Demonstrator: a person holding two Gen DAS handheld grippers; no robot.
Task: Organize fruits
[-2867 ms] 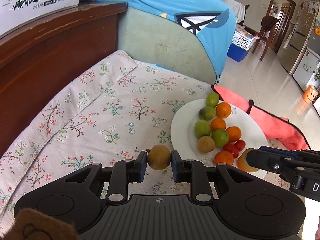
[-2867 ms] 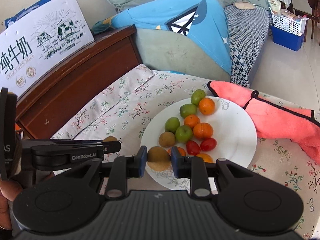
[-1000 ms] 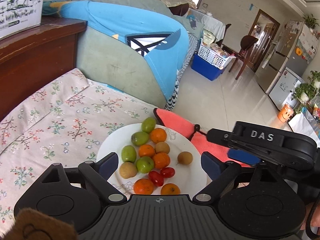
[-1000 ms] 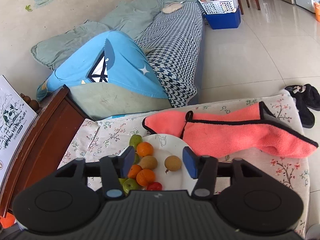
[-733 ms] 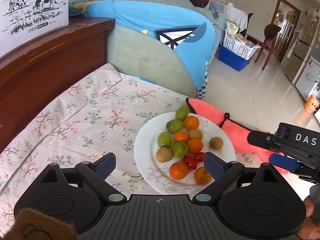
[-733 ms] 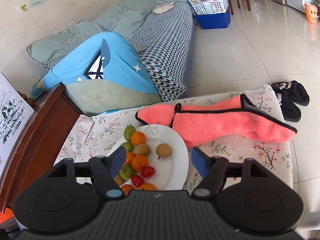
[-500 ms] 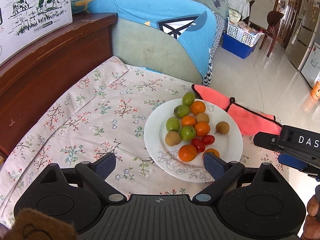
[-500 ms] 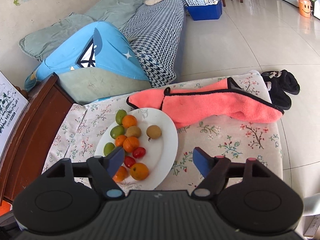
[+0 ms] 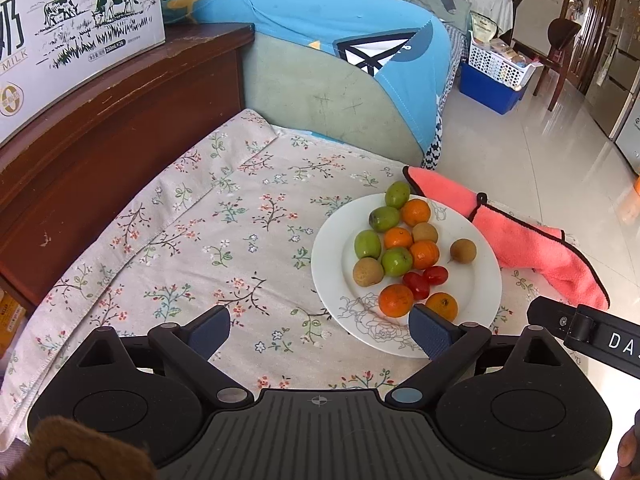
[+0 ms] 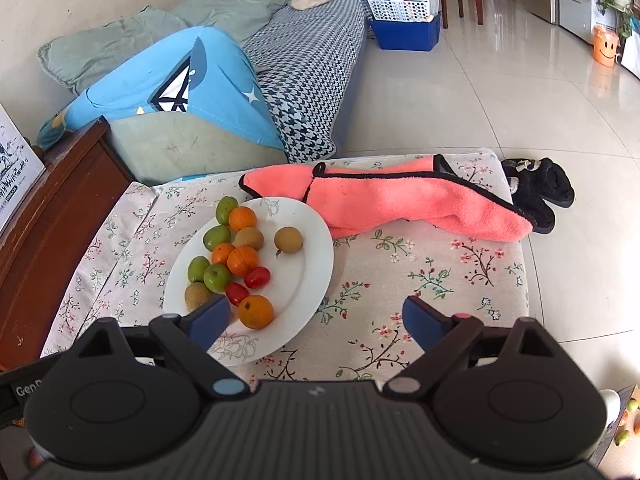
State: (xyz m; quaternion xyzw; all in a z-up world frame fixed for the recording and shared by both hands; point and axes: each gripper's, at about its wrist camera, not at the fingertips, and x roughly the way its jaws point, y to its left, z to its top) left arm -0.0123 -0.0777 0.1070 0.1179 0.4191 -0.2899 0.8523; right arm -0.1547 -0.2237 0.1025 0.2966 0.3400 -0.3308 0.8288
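Observation:
A white plate (image 9: 478, 276) (image 10: 308, 276) sits on the floral cloth and holds several small fruits: green ones, oranges, brown ones and two cherry tomatoes (image 9: 425, 279) (image 10: 248, 284). One brown fruit (image 9: 463, 250) (image 10: 288, 239) lies apart from the cluster on the plate's right side. My left gripper (image 9: 320, 332) hovers open over the cloth at the plate's near-left rim, nothing between its fingers. My right gripper (image 10: 316, 320) hangs over the plate's near-right rim, its jaws opening wide and empty. The right tool's body (image 9: 588, 334) shows at the right edge of the left wrist view.
A pink towel (image 9: 520, 240) (image 10: 400, 200) lies beyond the plate on the cloth. A dark wooden cabinet (image 9: 100, 128) with a milk carton box (image 9: 72, 28) borders the left. A sofa with a blue cushion (image 10: 192, 88) stands behind; black slippers (image 10: 536, 192) lie on the tiled floor.
Both grippers have let go of the brown fruits they held; those fruits now lie on the plate. Both have drawn back from the plate, and the right jaws have spread much wider.

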